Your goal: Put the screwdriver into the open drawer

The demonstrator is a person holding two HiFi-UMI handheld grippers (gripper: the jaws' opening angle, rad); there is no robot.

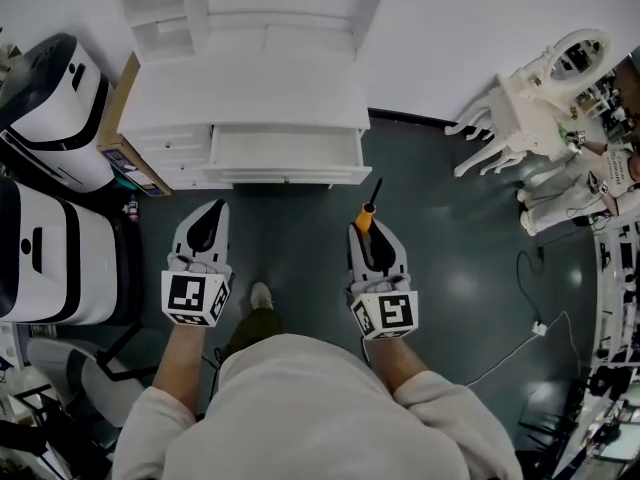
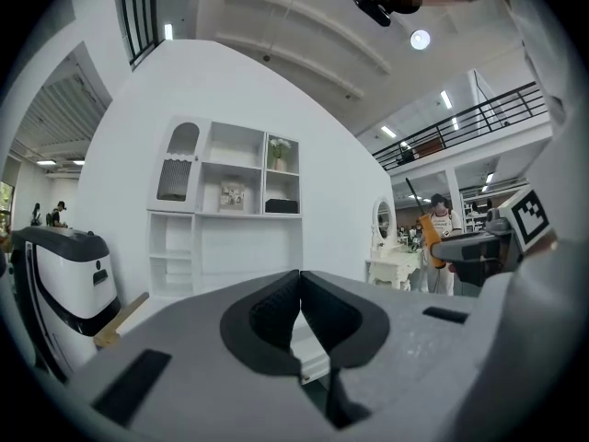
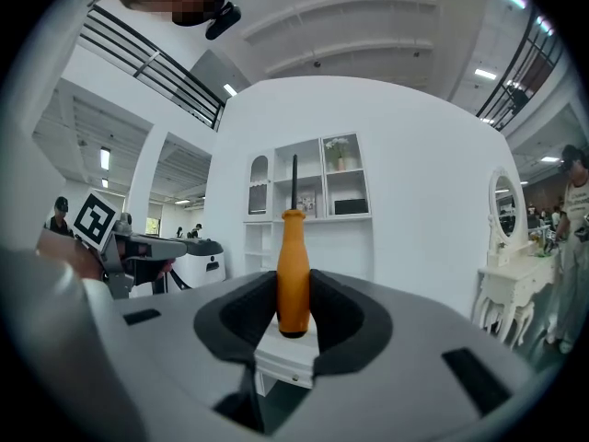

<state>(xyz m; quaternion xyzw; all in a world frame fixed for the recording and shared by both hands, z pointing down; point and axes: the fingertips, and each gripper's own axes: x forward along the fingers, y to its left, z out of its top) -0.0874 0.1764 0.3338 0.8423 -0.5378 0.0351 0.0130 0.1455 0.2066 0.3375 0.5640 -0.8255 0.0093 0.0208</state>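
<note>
My right gripper (image 1: 367,230) is shut on the screwdriver (image 1: 368,213); its orange handle (image 3: 294,274) stands upright between the pads and its dark shaft points up. In the head view the shaft tip points toward the open white drawer (image 1: 287,154) of the white cabinet (image 1: 250,88), a short way ahead. My left gripper (image 1: 208,220) is held level beside it, its jaws together with nothing between them (image 2: 300,316). From the left gripper view the screwdriver (image 2: 428,238) and right gripper show at the right edge.
White machines (image 1: 45,118) stand at the left next to a cardboard box (image 1: 125,153). A white dressing table with mirror (image 1: 540,98) is at the right. A cable and plug (image 1: 535,323) lie on the dark floor. A person's shoe (image 1: 261,295) shows below.
</note>
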